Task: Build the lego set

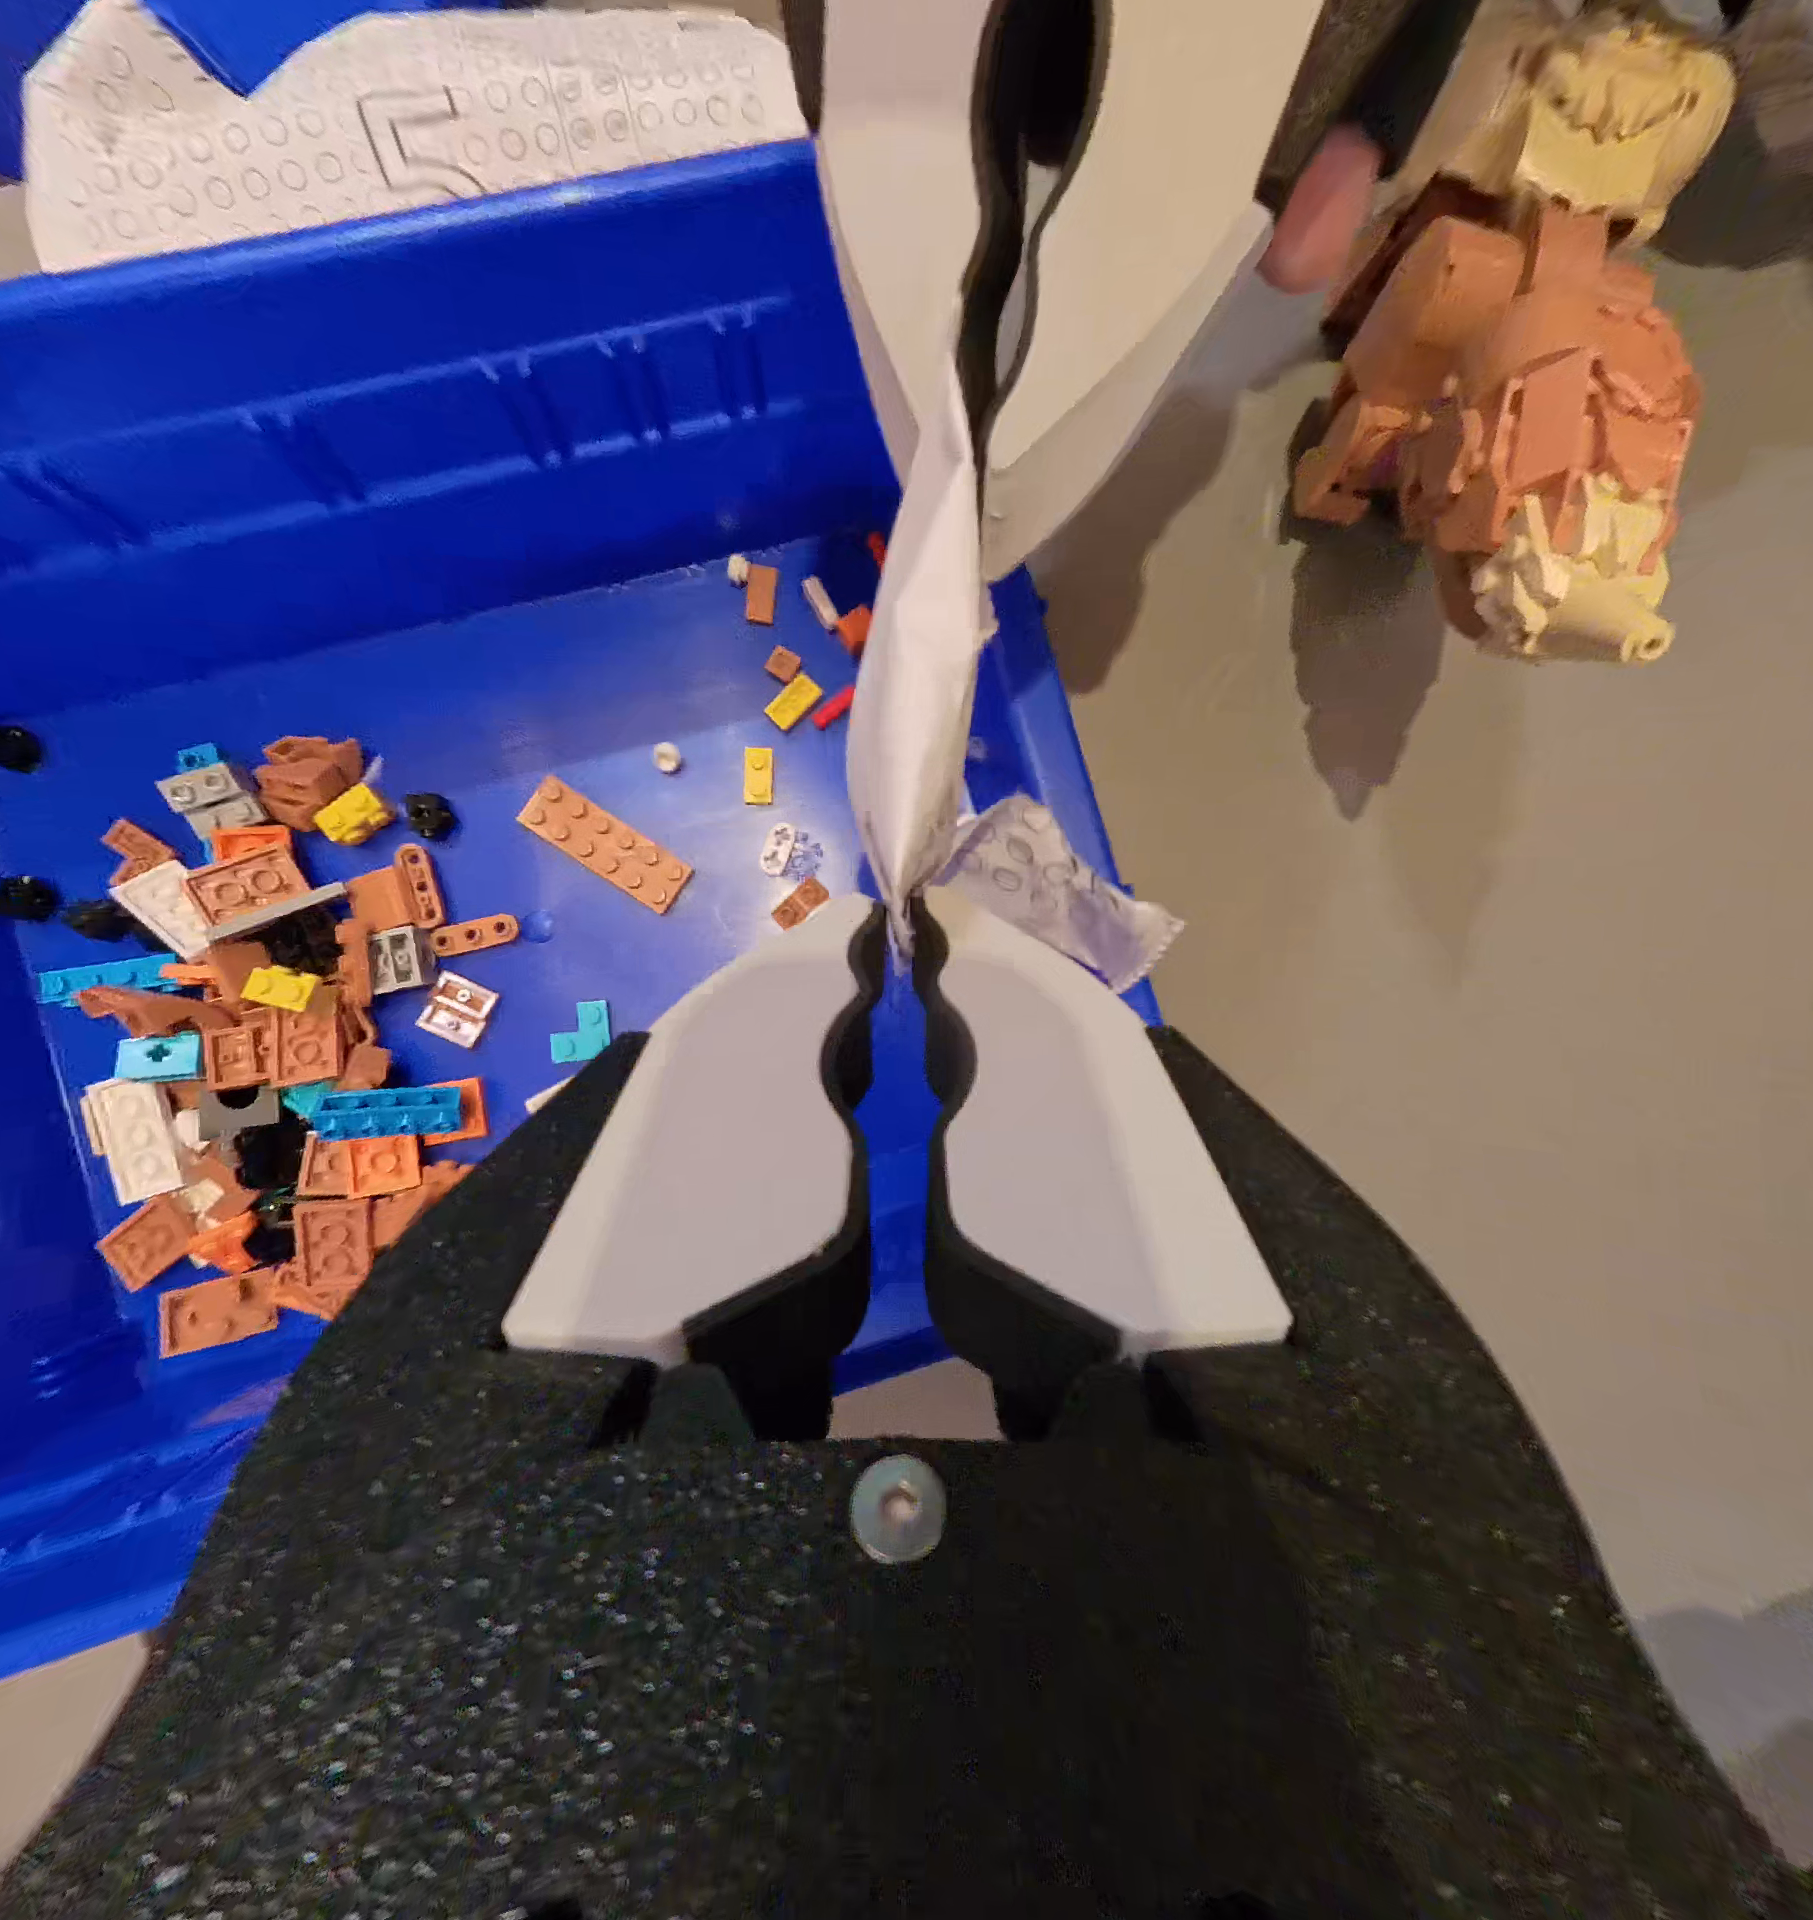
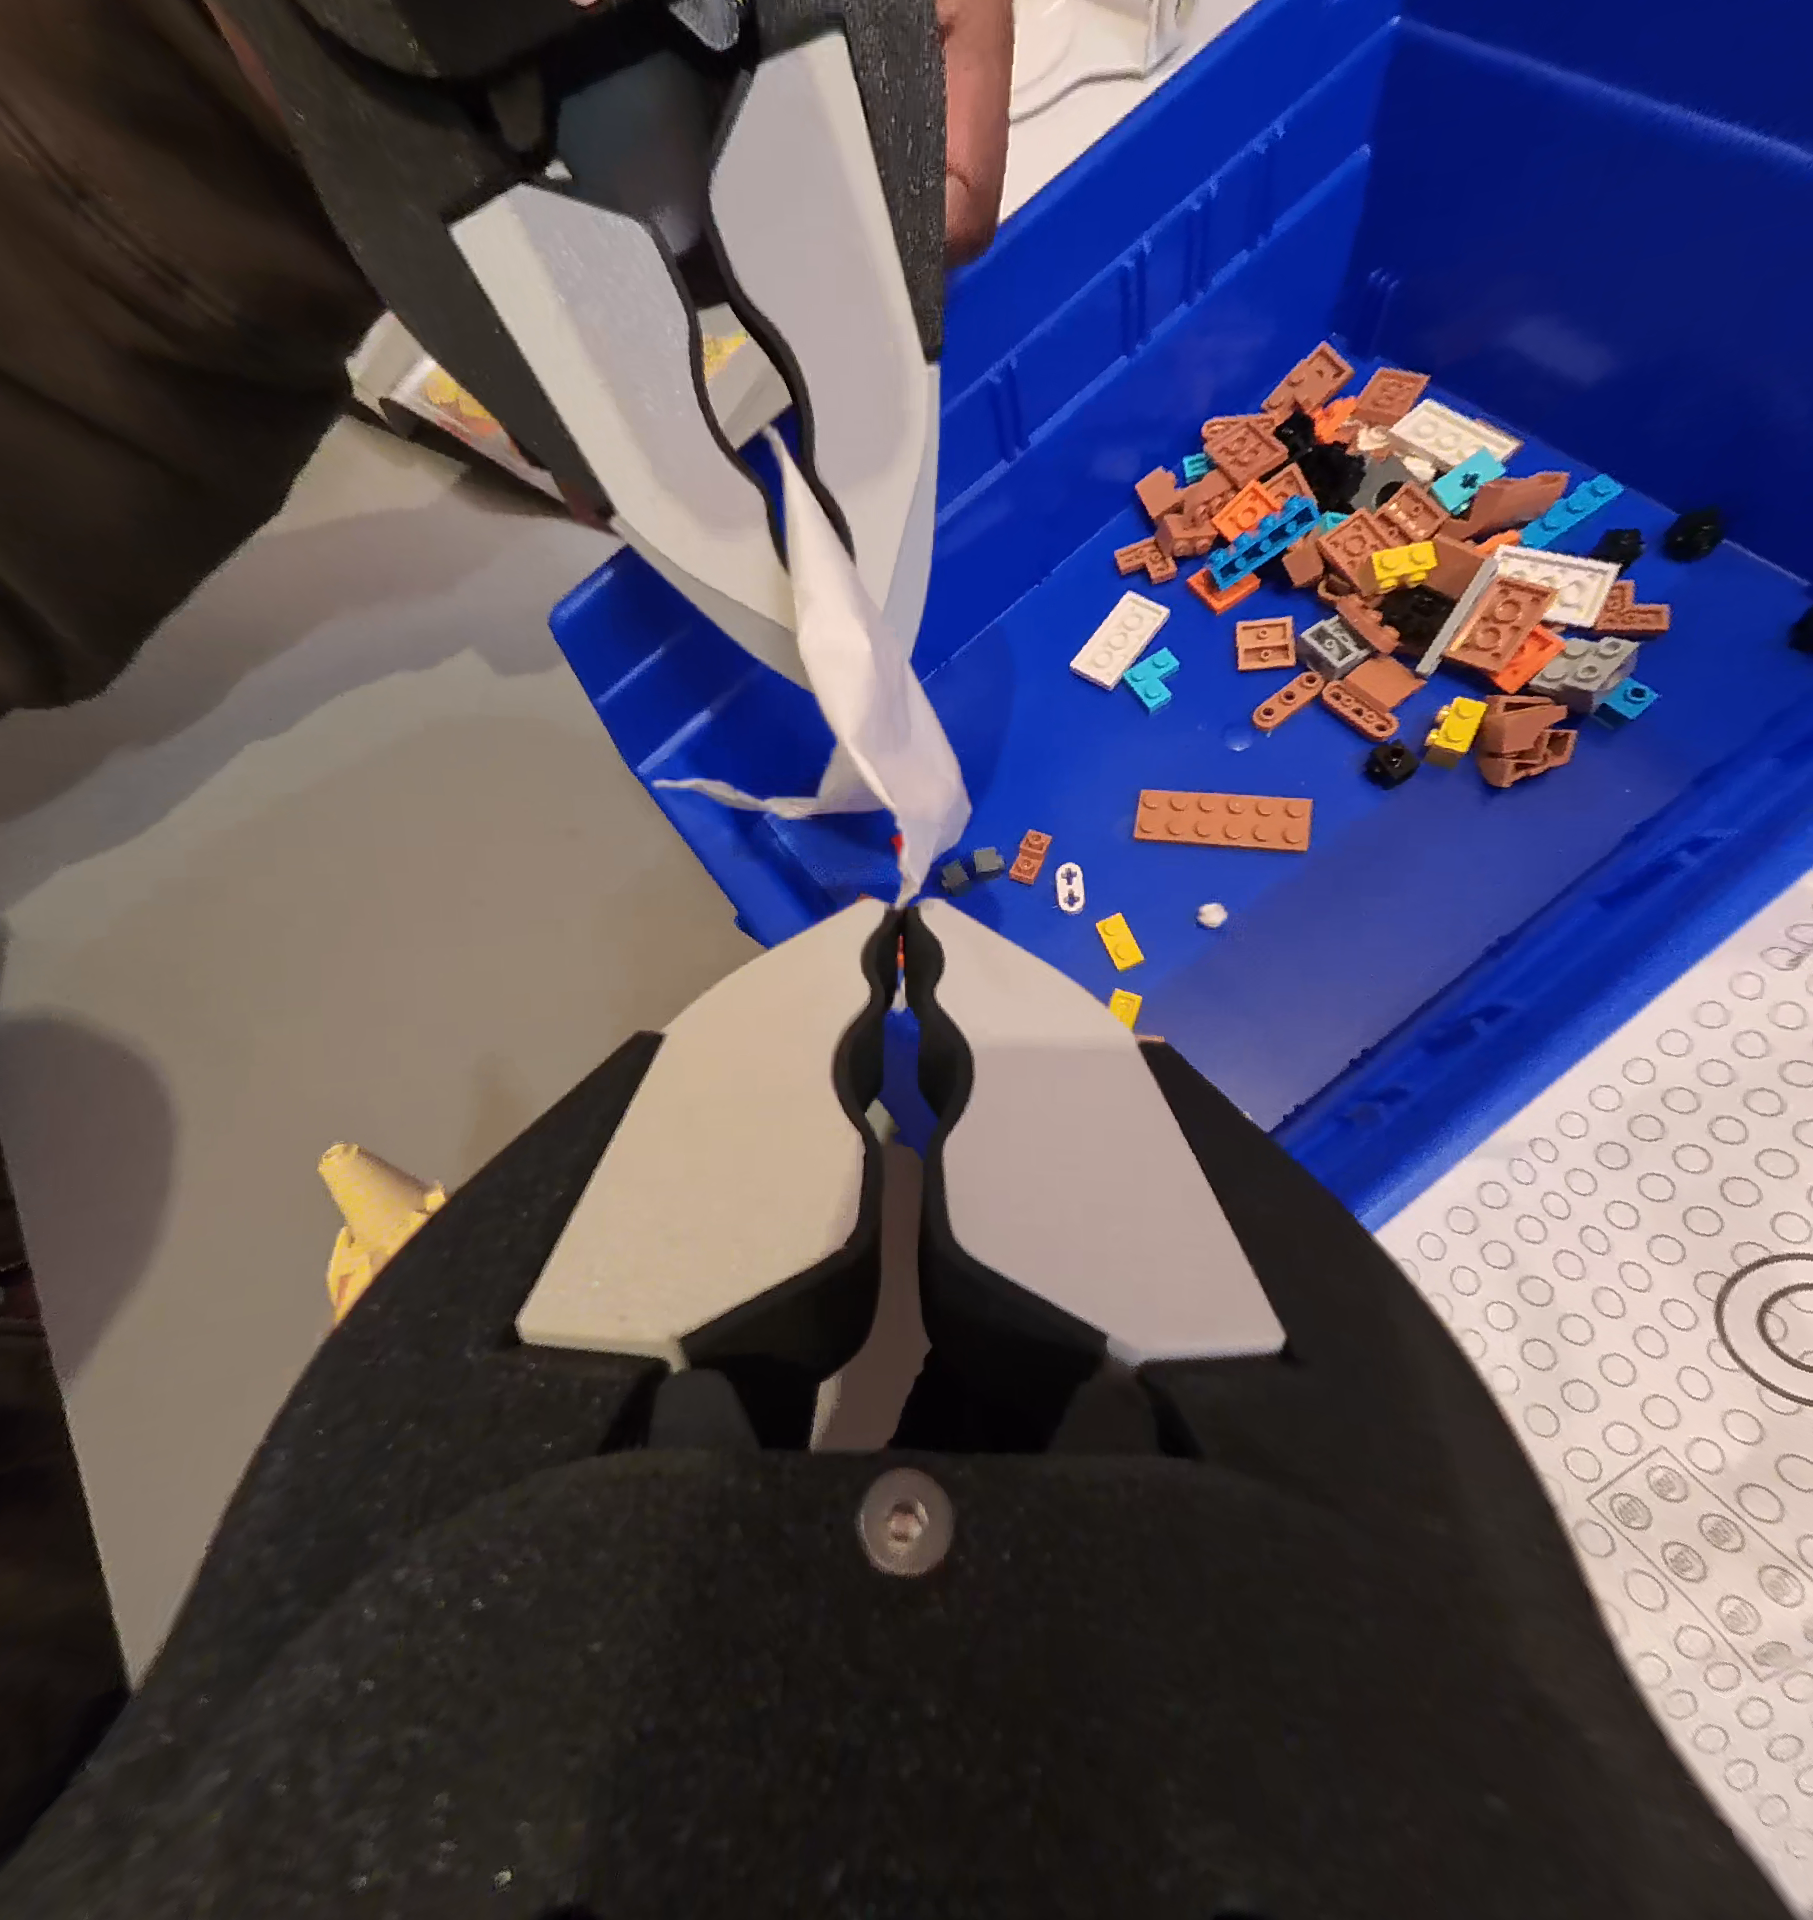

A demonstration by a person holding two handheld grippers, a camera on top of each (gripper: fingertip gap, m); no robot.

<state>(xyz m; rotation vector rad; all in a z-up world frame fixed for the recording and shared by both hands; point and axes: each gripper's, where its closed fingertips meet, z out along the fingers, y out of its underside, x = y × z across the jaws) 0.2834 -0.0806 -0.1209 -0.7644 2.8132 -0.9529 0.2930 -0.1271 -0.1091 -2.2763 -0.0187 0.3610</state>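
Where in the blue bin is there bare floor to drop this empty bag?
The bin floor is bare near the long brown plate, toward the printed bag. The brick pile crowds the far end. Small loose pieces dot the corner beneath the white bag both grippers pinch.

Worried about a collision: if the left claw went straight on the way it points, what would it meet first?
The paper bag it already pinches, then probably the right claw gripping the bag's far end; depth is unclear.
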